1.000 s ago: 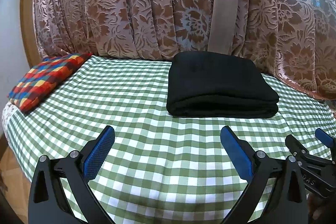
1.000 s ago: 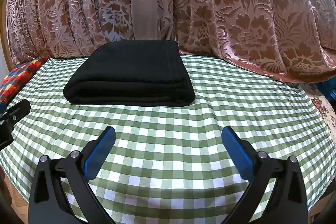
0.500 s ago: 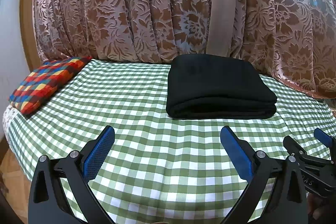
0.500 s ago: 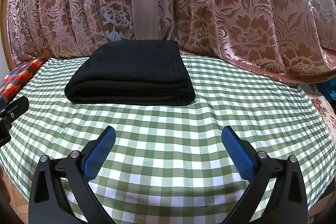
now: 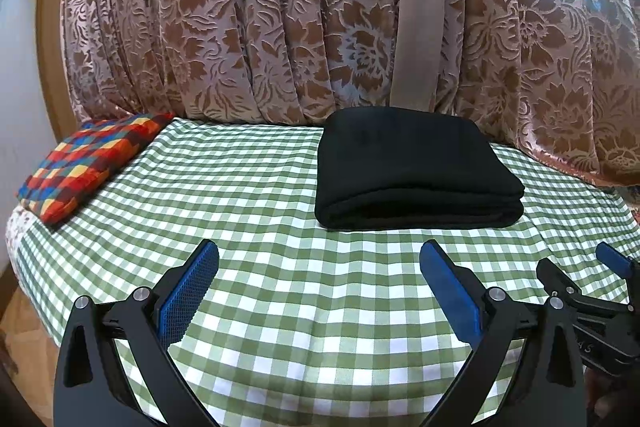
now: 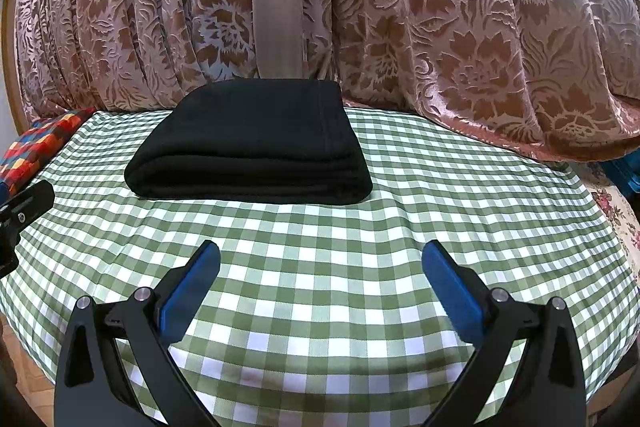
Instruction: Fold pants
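The black pants point(image 5: 412, 171) lie folded into a neat thick rectangle on the green checked bed cover point(image 5: 280, 267), toward the back near the curtain. They also show in the right wrist view point(image 6: 252, 143). My left gripper point(image 5: 320, 263) is open and empty, above the cover in front of the pants. My right gripper point(image 6: 320, 263) is open and empty too, also in front of the pants. The right gripper shows at the right edge of the left wrist view point(image 5: 580, 275). Part of the left gripper shows at the left edge of the right wrist view point(image 6: 24, 207).
A floral brown and pink curtain point(image 5: 280, 27) hangs behind the bed. A multicoloured checked pillow point(image 5: 92, 163) lies at the bed's left end. A floral sheet edge point(image 6: 612, 215) shows at the right. Wooden floor point(image 5: 20, 331) lies below the front left edge.
Both grippers have drawn back slightly and tilted up a little; the folded pants sit a bit lower in both views. The pants have not moved on the bed.
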Demonstrator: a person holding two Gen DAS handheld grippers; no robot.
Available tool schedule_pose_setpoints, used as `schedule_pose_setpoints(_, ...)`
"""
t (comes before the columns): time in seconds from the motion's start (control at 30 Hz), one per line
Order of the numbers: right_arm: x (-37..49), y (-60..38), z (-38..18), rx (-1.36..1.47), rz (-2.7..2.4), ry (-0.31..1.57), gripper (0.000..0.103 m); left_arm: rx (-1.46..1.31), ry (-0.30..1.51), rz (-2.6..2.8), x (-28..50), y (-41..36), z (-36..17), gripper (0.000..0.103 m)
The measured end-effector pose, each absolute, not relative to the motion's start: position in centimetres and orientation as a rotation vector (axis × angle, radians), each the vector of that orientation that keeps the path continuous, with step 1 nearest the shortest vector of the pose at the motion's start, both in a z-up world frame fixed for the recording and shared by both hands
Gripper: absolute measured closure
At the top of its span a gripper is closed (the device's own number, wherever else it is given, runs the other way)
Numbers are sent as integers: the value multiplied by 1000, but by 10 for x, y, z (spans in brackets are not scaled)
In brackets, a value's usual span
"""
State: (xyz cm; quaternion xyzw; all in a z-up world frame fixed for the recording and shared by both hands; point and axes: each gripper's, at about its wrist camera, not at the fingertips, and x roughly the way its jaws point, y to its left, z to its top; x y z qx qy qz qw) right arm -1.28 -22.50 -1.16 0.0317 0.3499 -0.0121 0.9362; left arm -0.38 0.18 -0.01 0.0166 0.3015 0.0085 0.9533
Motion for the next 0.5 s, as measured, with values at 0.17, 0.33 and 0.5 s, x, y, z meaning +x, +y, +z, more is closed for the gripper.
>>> schedule_pose_setpoints(0.17,-12,-225,-13,61,-22,720,2,20,605,2,-4,2,1,4)
schedule_pose_setpoints(0.33,-9,-229,-14,66,-25,722,2,6,635,7,0,3,-4,4)
schedule_pose_setpoints(0.5,-9,-229,-15,66,-26,727,2,-8,675,9,5,3,-12,4)
